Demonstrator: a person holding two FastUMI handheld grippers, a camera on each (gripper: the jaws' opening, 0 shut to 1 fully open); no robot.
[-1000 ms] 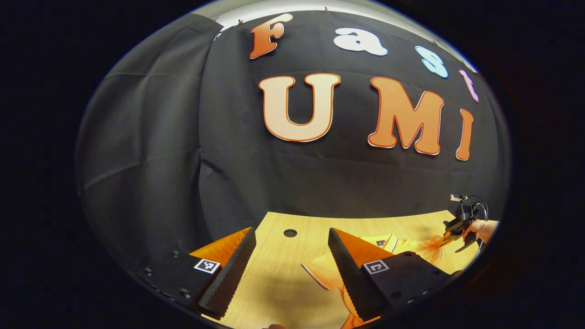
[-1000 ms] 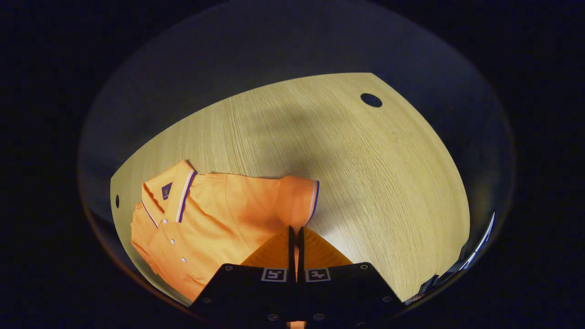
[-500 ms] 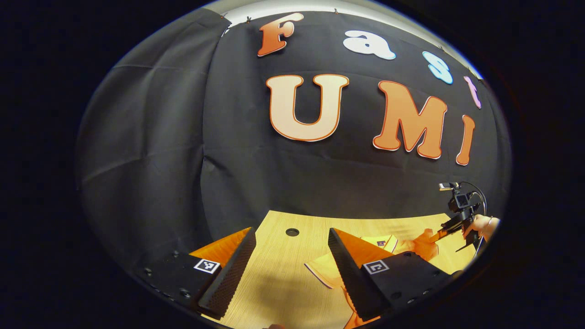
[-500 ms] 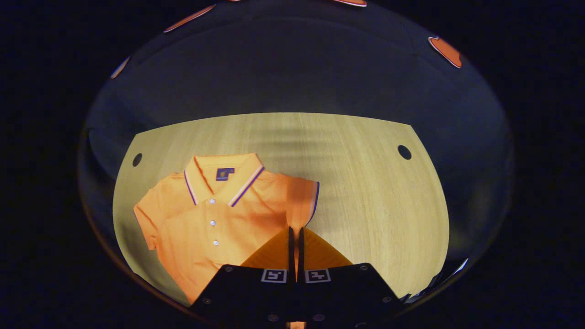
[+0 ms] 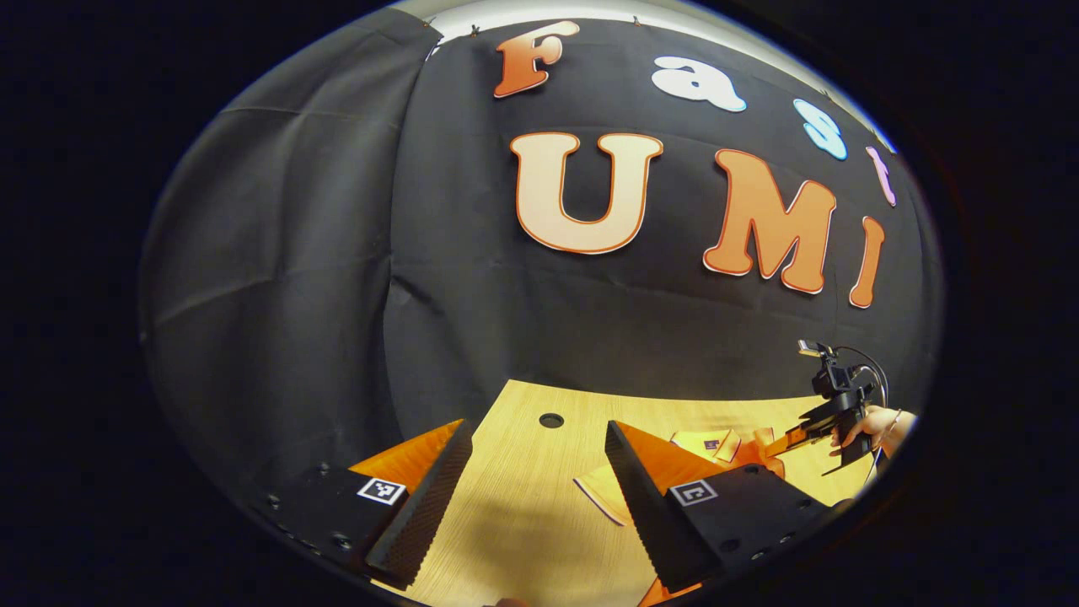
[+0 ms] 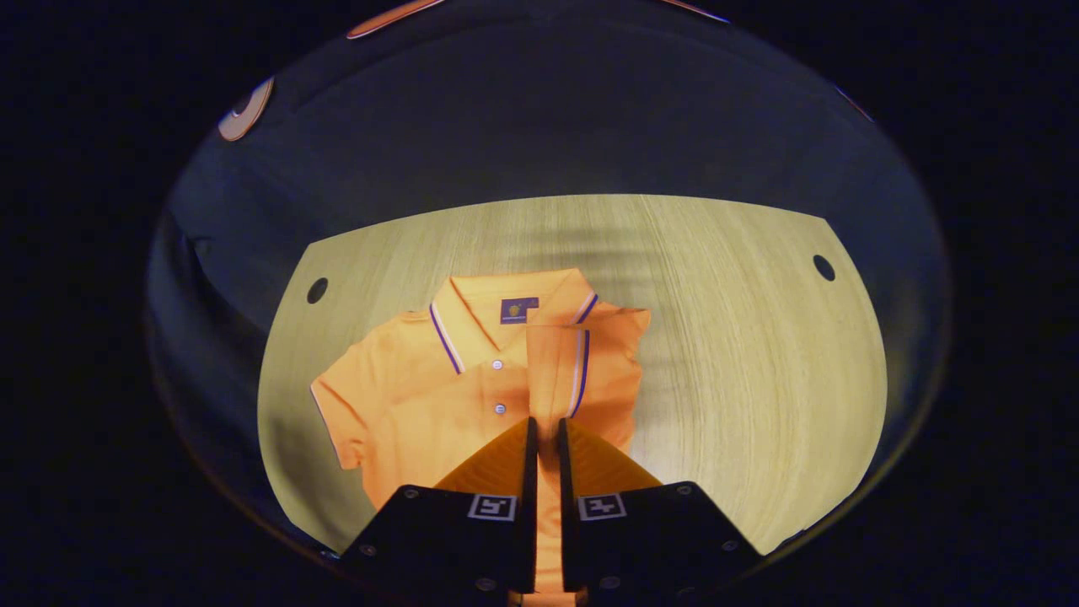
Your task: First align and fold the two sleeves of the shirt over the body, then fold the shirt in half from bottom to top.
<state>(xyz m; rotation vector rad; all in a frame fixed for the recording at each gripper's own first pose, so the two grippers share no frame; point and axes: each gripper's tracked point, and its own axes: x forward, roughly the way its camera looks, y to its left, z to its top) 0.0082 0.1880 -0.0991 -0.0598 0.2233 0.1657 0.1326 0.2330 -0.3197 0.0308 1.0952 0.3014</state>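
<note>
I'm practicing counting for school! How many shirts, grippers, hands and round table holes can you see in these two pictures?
Orange shirt: 1
Grippers: 2, the left gripper and the right gripper
Hand holding the right gripper: 1
Round holes in the wooden table: 2, one hole and another hole
Total: 6

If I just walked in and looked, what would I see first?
The bright orange polo shirt jumps out, lying collar-up in the middle of the pale wooden table. The right gripper is pinched on one sleeve, which lies folded over the buttoned front. In the left gripper view, the left gripper hangs wide open over the table with nothing between its fingers.
</note>
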